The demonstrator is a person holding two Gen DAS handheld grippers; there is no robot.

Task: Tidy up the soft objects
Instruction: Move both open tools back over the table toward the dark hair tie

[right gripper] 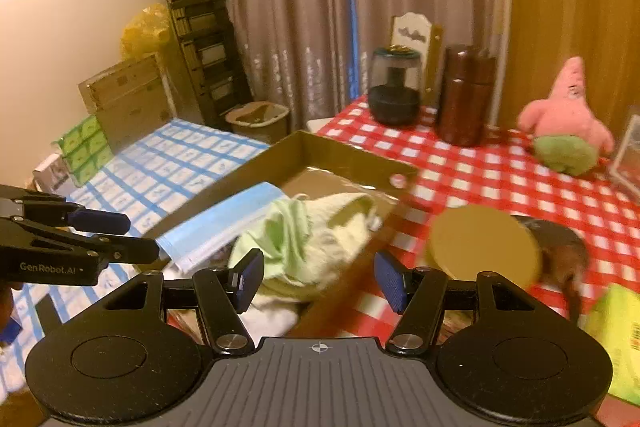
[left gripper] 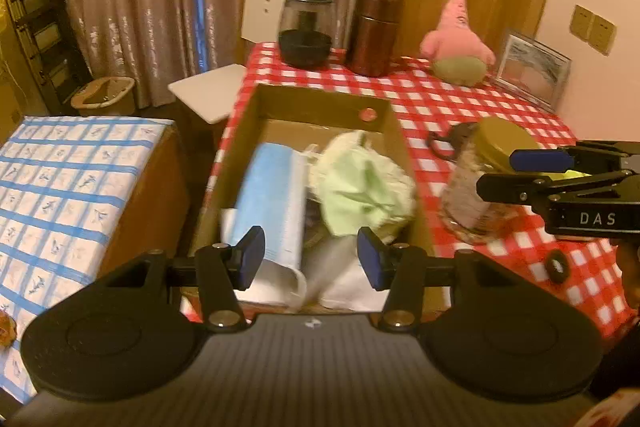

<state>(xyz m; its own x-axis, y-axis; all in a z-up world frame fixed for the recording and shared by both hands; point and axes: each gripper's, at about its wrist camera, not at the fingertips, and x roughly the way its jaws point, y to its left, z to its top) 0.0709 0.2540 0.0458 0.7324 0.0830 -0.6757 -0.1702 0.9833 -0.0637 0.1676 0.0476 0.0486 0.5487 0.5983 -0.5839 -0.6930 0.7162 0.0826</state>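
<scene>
Left gripper hangs above the near end of the cardboard box, jaws apart, nothing between the pads. Right gripper likewise spread and empty, over the box's near right edge; in the left wrist view it shows at 3 o'clock. Box sits on the red checked tablecloth. Inside it: blue face mask on the left side, pale green cloth on the right, bunched with a cream cloth, white cloth at the near end under them. Pink starfish plush sits on the table at 1 o'clock beyond the box, well apart from it. Gold-lidded glass jar just right of the box. Dark glass jar and brown canister at 12 o'clock on the table's far edge.
</scene>
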